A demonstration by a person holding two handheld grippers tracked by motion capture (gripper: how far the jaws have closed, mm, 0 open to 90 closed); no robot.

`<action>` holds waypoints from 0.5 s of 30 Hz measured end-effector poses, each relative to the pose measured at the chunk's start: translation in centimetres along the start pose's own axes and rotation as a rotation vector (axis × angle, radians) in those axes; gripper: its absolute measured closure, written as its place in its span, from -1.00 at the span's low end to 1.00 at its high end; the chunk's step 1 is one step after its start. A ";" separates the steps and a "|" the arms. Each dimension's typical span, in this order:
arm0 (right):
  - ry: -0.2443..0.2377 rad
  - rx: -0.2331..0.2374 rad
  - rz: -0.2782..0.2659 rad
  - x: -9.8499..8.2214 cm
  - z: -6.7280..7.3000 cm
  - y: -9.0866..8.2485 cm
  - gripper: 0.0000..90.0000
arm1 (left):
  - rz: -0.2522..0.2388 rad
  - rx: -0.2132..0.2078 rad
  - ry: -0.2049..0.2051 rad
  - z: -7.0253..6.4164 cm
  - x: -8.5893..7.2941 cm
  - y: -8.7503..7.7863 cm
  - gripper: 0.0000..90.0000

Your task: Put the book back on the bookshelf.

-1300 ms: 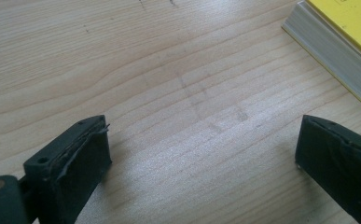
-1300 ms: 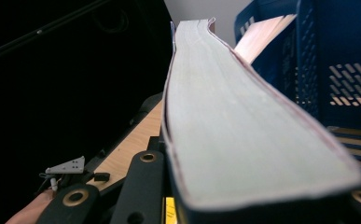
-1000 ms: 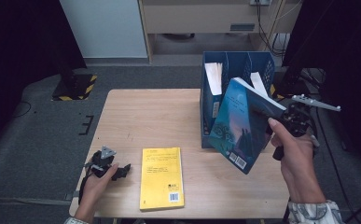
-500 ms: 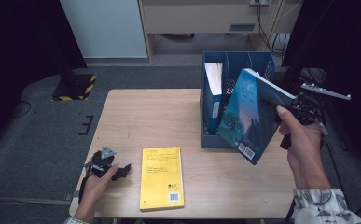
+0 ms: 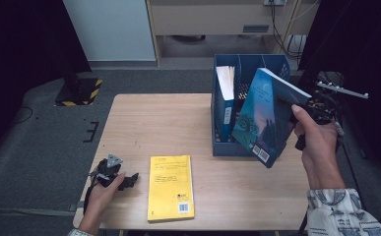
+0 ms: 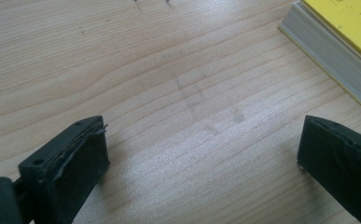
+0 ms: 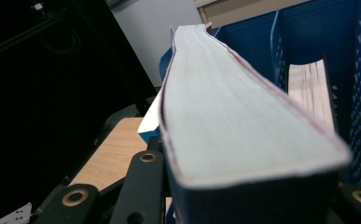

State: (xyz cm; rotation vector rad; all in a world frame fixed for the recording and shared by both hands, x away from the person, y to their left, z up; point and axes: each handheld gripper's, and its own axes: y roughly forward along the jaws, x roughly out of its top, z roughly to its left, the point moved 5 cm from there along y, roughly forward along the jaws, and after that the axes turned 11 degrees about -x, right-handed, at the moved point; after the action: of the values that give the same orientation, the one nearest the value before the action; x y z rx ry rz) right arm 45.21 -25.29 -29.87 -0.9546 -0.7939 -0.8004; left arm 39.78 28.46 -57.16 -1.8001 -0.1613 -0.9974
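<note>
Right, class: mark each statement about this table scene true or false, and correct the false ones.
1. The right gripper grips a dark blue paperback book. True.
2. The yellow paperback book stands inside the blue plastic file rack. False: it lies flat on the light wooden table.
3. The left gripper holds the yellow book. False: its jaws stand open over bare wood, with the book beside them.
4. One book already stands in the rack's left compartment. True.
5. The dark blue book lies flat on the table. False: it is held tilted at the rack.
</note>
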 end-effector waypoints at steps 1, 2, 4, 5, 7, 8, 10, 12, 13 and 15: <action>0.000 -0.005 0.000 0.1 -0.1 0.0 0.63 | 0.001 0.000 0.000 0.0 0.0 0.0 -0.98; -0.002 -0.009 -0.002 0.2 -0.1 0.1 0.63 | 0.001 -0.001 0.001 0.0 0.0 0.0 -0.98; 0.000 -0.022 -0.007 0.5 -0.2 0.1 0.63 | -0.006 -0.001 -0.004 -0.1 0.0 0.0 -0.98; -0.003 -0.028 -0.009 0.7 -0.3 0.1 0.63 | -0.006 0.000 -0.004 -0.1 0.0 0.1 -0.98; -0.010 -0.041 -0.006 1.0 -0.3 0.3 0.63 | -0.003 -0.002 -0.001 -0.1 0.1 0.1 -0.98; -0.016 -0.046 -0.001 1.2 -0.3 0.4 0.63 | -0.002 -0.003 -0.001 -0.1 0.1 0.1 -0.98; -0.021 -0.061 0.005 1.5 -0.3 0.8 0.63 | -0.002 -0.003 -0.001 -0.1 0.1 0.1 -0.98; -0.031 -0.073 0.001 1.9 -0.4 1.3 0.63 | -0.002 -0.002 0.002 -0.1 0.1 0.1 -0.98; -0.031 -0.079 0.000 2.0 -0.4 1.5 0.63 | -0.002 -0.002 0.002 -0.1 0.1 0.1 -0.98; -0.036 -0.089 0.003 2.3 -0.3 2.1 0.63 | -0.002 -0.004 0.004 -0.1 0.1 0.1 -0.98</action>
State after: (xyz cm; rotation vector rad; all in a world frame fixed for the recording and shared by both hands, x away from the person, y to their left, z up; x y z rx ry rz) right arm 48.16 -25.34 -28.83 -1.0518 -0.7928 -0.8230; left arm 39.82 28.34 -57.16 -1.8017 -0.1593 -1.0033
